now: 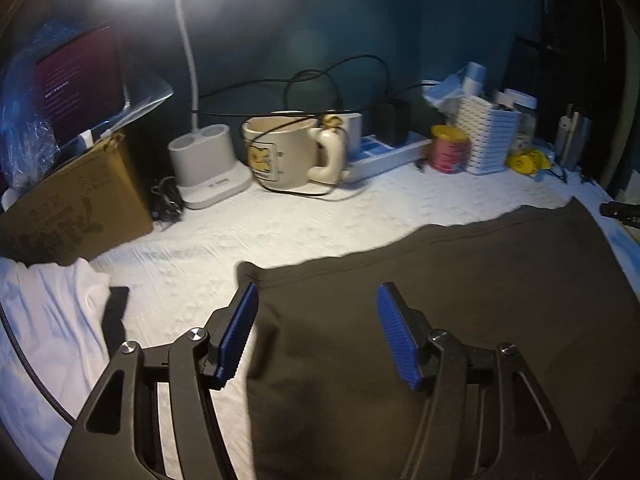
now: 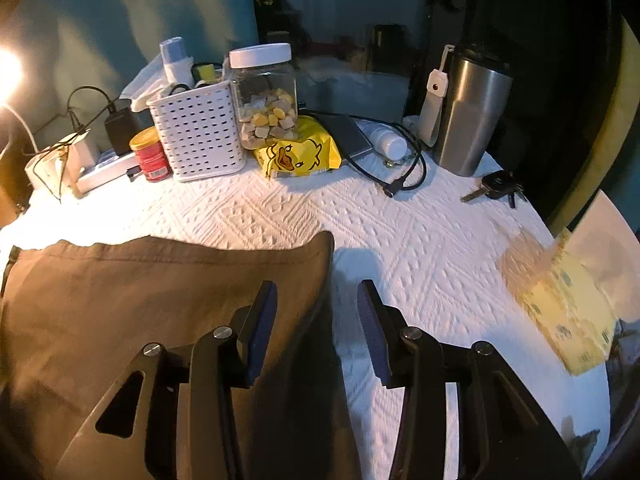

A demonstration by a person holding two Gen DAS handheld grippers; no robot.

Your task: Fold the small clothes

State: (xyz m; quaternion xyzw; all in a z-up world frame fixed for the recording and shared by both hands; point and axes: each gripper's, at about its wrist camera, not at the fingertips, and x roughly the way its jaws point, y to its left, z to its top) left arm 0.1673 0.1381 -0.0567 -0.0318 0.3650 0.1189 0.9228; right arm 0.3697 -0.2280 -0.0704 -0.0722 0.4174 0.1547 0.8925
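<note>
A dark brown garment (image 1: 460,300) lies flat on the white textured table cover (image 1: 300,220). My left gripper (image 1: 316,320) is open and empty, hovering over the garment's left edge near its far left corner. In the right wrist view the same garment (image 2: 140,300) fills the lower left. My right gripper (image 2: 316,320) is open and empty, straddling the garment's right edge, with the left finger over cloth and the right finger over the table cover (image 2: 420,248).
A white cloth (image 1: 48,320), a cardboard box (image 1: 76,200), a lamp base (image 1: 208,168) and a mug (image 1: 288,152) stand left and back. A white basket (image 2: 196,132), a jar (image 2: 264,96), a steel tumbler (image 2: 472,108), keys (image 2: 496,190), cables and a yellow packet (image 2: 568,304) crowd the back and right.
</note>
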